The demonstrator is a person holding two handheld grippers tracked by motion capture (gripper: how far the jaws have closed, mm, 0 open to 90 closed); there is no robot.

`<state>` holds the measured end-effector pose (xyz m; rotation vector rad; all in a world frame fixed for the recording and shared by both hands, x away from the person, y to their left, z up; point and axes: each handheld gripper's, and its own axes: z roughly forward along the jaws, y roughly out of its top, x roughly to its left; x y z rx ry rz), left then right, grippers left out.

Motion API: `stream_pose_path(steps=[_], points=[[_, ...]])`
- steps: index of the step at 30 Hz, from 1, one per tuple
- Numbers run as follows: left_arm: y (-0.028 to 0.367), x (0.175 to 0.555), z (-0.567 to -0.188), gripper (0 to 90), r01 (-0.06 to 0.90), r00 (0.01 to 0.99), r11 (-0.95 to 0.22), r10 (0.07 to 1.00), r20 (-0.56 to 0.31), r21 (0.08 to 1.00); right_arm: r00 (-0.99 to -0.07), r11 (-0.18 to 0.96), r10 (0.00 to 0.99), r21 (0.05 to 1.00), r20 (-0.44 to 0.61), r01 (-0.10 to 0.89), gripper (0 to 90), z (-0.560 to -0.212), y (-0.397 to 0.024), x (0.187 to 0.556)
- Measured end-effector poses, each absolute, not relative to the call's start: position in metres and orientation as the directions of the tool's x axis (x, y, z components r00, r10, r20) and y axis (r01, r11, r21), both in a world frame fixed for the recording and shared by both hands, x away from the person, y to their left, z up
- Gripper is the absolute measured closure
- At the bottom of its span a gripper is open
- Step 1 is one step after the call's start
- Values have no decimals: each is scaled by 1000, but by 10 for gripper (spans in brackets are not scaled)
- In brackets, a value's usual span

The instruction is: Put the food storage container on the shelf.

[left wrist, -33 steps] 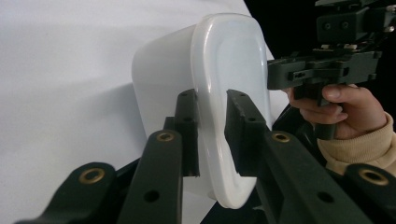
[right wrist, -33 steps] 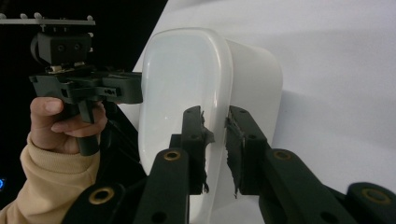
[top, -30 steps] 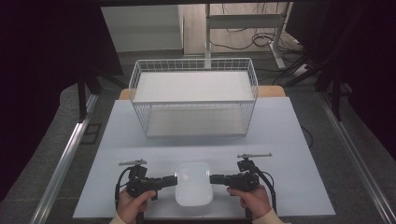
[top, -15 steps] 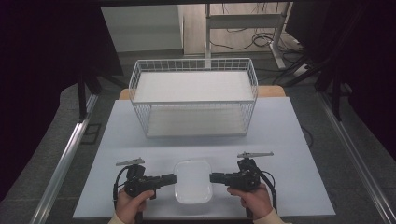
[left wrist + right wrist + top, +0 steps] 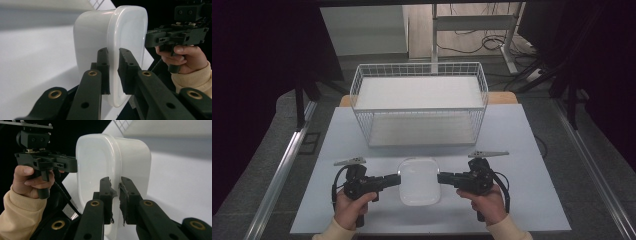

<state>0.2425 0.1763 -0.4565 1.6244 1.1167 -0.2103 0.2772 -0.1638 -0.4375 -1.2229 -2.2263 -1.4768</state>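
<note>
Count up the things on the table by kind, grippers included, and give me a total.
White plastic tub: 1
White wire basket: 1
Black grippers, left gripper and right gripper: 2
Total: 4

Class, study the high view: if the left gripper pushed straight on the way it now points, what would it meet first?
The left gripper points across the table, already shut on the rim of the white plastic tub. Straight on it would press into that tub first; beyond it, probably the right gripper clamped on the opposite rim.
</note>
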Motion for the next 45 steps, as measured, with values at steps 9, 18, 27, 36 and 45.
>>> stream_pose_path(steps=[9,18,27,36,45], points=[[179,261,-424,797,702,579,42,548,-604,711,-676,152,523,723,519,673,805,-404,-161,292],[178,277,-395,798,671,609,36,543,-579,740,-698,139,527,761,485,634,804,-376,-162,305],[178,297,-370,798,652,628,23,543,-557,758,-712,137,529,782,462,608,803,-354,-163,321],[178,313,-346,799,636,647,10,539,-540,772,-718,134,533,793,449,595,803,-329,-163,336],[178,335,-326,801,633,658,9,520,-544,774,-712,132,549,796,438,591,800,-307,-163,352]])
